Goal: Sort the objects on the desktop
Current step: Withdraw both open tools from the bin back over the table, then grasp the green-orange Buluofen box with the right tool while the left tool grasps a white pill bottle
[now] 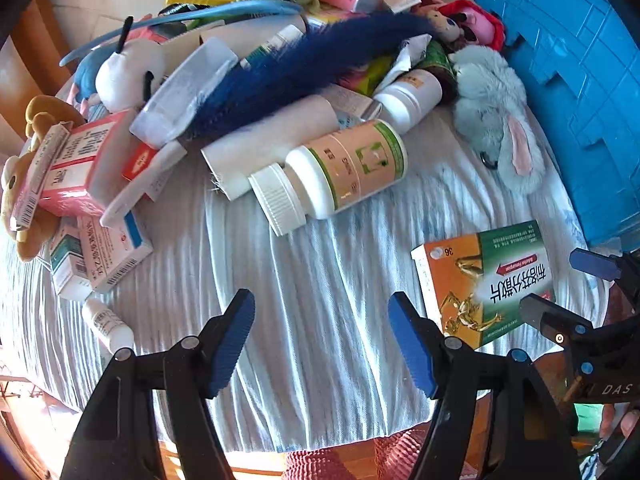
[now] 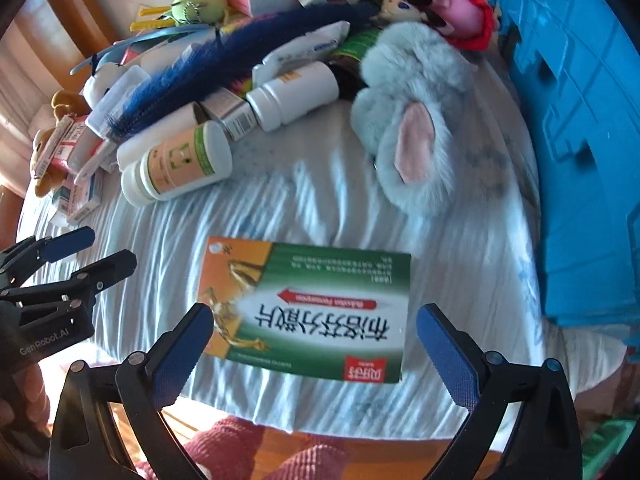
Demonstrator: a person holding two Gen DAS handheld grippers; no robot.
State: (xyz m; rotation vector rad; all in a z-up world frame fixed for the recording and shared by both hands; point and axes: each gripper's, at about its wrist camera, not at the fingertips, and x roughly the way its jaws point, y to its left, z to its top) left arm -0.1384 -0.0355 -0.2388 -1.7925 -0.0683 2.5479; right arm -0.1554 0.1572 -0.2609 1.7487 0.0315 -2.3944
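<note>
Left gripper (image 1: 322,322): its two blue-padded jaws stand apart with nothing between them; under it is only bare striped cloth, to the left of the medicine box.
Right gripper (image 2: 314,342): its jaws are spread wide, one on each side of the flat green and orange cardboard medicine box (image 2: 308,308); the pads do not touch the box.
Medicine box: it lies flat on the pale blue striped tablecloth (image 2: 320,200), near the front edge of the table, apart from the heap of objects.
White plastic bottle with green and beige label (image 1: 352,168): it lies on its side behind the medicine box, at the front of the heap.
Plain white plastic bottle (image 2: 294,94): it lies on its side further behind the medicine box, beside the grey toy.
Grey plush rabbit with pink ear (image 2: 404,128): it lies on the cloth just behind the medicine box, towards the crate.
Long dark blue feather (image 1: 296,68): it lies across the top of the heap, well behind the medicine box.
Small white and pink medicine boxes (image 1: 100,252): they are piled far to the left of the medicine box.
Blue plastic crate (image 2: 580,120): it stands to the right of the medicine box, at the edge of the table.
Red plush toy (image 2: 464,12): it lies far behind the medicine box, next to the crate.
</note>
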